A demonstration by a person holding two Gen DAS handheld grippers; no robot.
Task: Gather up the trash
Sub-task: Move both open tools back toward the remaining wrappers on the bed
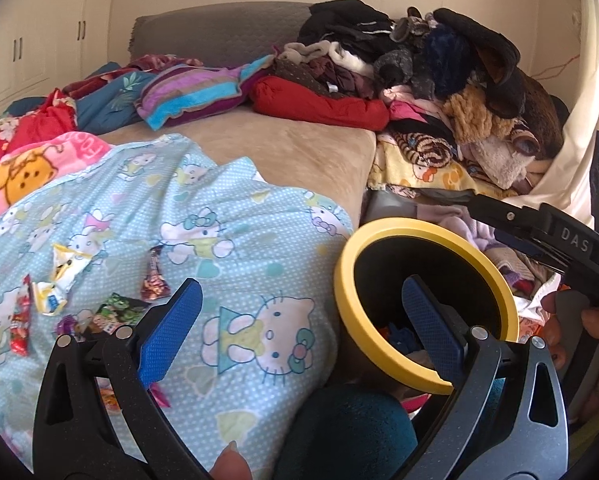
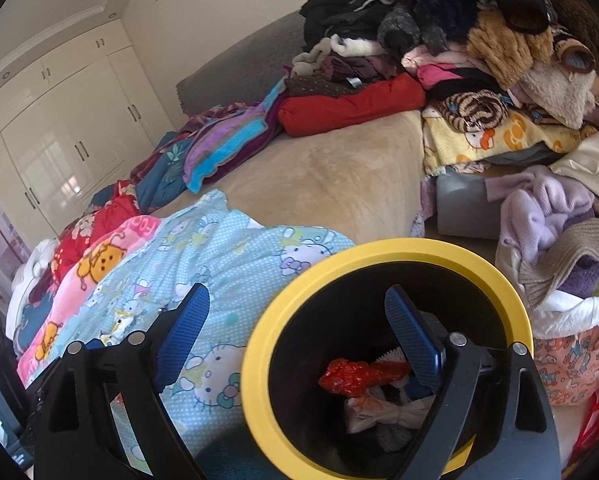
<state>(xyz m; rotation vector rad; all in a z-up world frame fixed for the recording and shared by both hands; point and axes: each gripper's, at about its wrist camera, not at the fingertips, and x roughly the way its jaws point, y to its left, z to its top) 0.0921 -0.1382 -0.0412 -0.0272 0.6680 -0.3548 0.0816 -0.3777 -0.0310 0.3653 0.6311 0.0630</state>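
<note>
My left gripper (image 1: pixel 304 320) hangs open over a blue Hello Kitty blanket (image 1: pixel 203 224), with nothing between its blue pads. Several wrappers lie on the blanket to its left: a yellow-white one (image 1: pixel 64 270), a red one (image 1: pixel 20 322), a brown one (image 1: pixel 154 280) and a green packet (image 1: pixel 118 307). A black bin with a yellow rim (image 1: pixel 399 227) stands at the bed's edge, behind the gripper's right finger. My right gripper (image 2: pixel 299 336) is open and empty above the bin's rim (image 2: pixel 399 249). Inside the bin lie a red wrapper (image 2: pixel 355 376) and white wrappers (image 2: pixel 383 410).
A tall heap of clothes and plush blankets (image 1: pixel 439 64) fills the bed's far right. Red and striped bedding (image 1: pixel 187 92) lies at the back left. A basket of laundry (image 2: pixel 571 264) stands right of the bin. White wardrobes (image 2: pixel 59 128) line the left wall. A hand (image 1: pixel 597 340) grips the right tool's handle.
</note>
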